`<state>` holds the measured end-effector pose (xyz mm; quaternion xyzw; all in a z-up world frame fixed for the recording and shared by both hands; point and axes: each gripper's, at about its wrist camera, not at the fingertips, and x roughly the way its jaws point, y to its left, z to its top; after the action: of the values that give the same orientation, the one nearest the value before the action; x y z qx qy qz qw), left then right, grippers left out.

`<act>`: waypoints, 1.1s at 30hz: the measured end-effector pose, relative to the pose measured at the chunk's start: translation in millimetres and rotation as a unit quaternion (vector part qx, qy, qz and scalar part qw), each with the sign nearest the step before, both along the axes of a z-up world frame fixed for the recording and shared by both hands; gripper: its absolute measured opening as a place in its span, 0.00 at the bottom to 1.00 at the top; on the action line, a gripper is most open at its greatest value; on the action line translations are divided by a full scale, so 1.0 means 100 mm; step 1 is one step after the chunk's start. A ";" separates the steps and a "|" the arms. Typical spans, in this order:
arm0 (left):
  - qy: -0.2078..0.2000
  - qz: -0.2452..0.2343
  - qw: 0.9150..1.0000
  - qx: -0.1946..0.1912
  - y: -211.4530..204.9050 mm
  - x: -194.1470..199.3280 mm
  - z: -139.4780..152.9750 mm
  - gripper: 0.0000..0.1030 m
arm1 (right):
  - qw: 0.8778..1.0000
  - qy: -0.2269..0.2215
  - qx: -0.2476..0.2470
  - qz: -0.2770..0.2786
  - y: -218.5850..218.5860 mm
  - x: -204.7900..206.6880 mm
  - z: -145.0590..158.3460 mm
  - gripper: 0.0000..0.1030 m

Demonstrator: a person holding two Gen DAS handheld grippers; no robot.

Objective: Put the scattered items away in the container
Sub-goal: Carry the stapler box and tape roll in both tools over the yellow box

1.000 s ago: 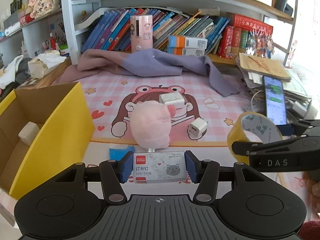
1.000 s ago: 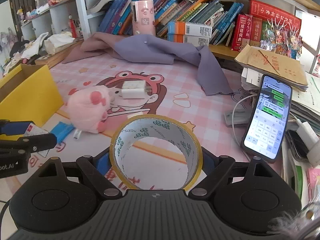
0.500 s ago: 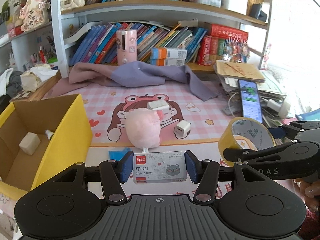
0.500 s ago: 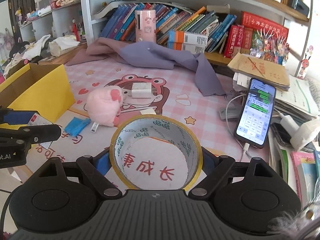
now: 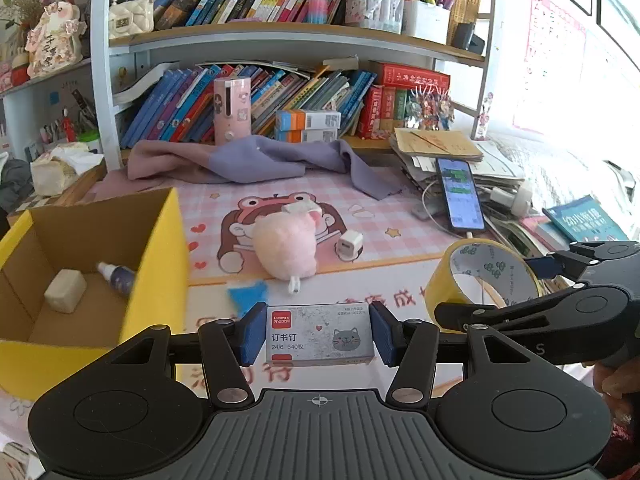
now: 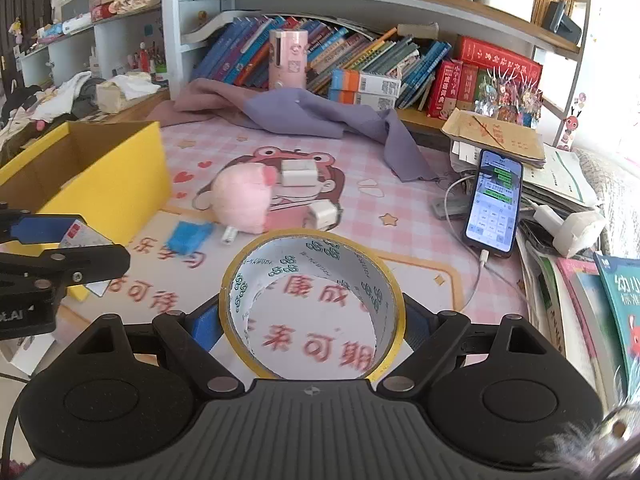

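Observation:
My left gripper [image 5: 318, 334] is shut on a grey staple box [image 5: 320, 332] and holds it above the mat, to the right of the yellow cardboard box [image 5: 160, 248]. My right gripper [image 6: 312, 320] is shut on a yellow tape roll [image 6: 312, 308], also seen in the left wrist view [image 5: 480, 276]. The box [image 6: 120, 168] holds a beige block [image 5: 65, 290] and a small spray bottle [image 5: 118, 276]. On the mat lie a pink plush [image 5: 286, 246], a white charger cube [image 5: 349, 244], a white adapter [image 6: 298, 172] and a blue scrap [image 6: 188, 236].
A purple cloth [image 5: 248, 160] lies at the back below a bookshelf [image 5: 280, 92]. A phone [image 6: 494, 204] on a cable, paper stacks [image 6: 496, 136] and books [image 6: 616, 312] crowd the right side. A pink canister [image 5: 232, 110] stands at the back.
Both grippers have risen and pulled back with their loads. The inside of the yellow box has come into view, and the mat looks farther away.

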<state>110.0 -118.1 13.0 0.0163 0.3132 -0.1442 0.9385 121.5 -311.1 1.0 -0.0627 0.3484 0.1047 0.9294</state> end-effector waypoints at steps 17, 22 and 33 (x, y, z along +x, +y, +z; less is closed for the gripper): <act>-0.016 -0.032 0.999 -0.003 0.74 -0.67 0.08 0.51 | 0.999 -0.009 0.005 -0.032 0.76 -0.89 0.03 0.83; -0.010 -0.008 1.000 -0.015 0.99 -0.85 0.06 0.51 | 1.000 -0.006 -0.003 -0.007 1.01 -1.05 0.03 0.83; -0.011 0.056 0.998 -0.023 1.45 -1.14 0.06 0.51 | 0.998 -0.005 -0.008 0.067 1.48 -1.21 0.05 0.83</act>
<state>-3.9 26.5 18.9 -0.0212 0.3003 -0.0987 0.9485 0.8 -163.0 5.7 -0.0938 0.3392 0.1641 0.9215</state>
